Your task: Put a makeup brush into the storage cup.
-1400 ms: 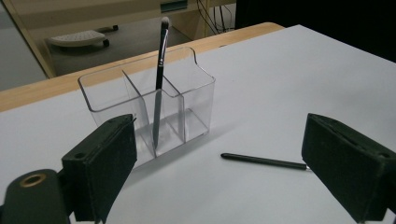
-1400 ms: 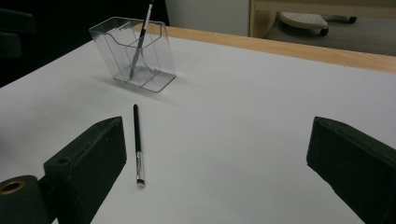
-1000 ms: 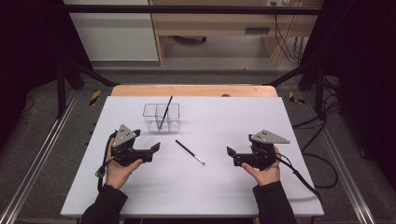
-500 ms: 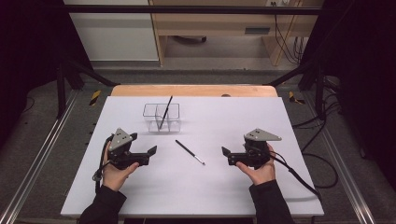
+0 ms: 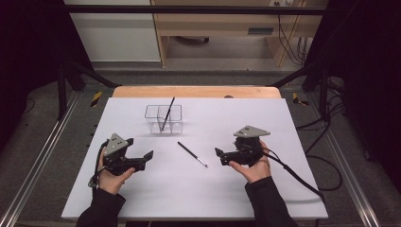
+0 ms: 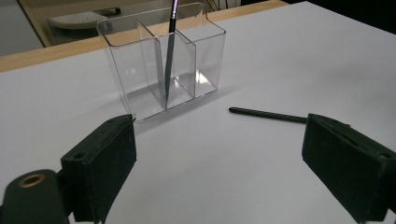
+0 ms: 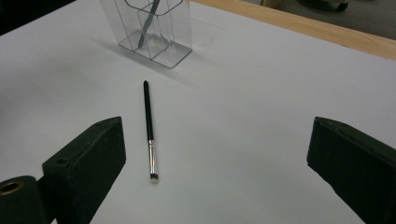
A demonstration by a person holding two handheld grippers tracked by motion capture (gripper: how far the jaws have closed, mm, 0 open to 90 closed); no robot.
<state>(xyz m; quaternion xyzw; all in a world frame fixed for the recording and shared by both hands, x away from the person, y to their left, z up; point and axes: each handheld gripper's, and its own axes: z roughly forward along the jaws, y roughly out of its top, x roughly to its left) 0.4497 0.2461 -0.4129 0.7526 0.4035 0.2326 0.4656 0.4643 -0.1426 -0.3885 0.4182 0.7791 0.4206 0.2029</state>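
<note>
A thin black makeup brush (image 5: 192, 154) with a silver ferrule lies flat on the white table, between my two grippers. A clear divided holder (image 5: 163, 118) stands behind it with a second dark brush (image 5: 166, 113) leaning inside. My left gripper (image 5: 145, 160) rests at the left, open and empty, its jaws pointing toward the holder (image 6: 161, 60) and the loose brush (image 6: 268, 114). My right gripper (image 5: 220, 157) is open just right of the brush's bristle end. In the right gripper view the brush (image 7: 149, 130) lies ahead near the left jaw, with the holder (image 7: 149, 28) beyond.
The white table top (image 5: 283, 123) has a wooden strip (image 5: 196, 91) along its far edge. A black cable (image 5: 293, 172) trails from my right gripper over the table's right side. Dark metal frame rails (image 5: 42, 156) flank the table.
My right gripper has moved left, closer to the loose brush. My left gripper has drifted slightly left. Both stay open; the brushes and holder have not moved.
</note>
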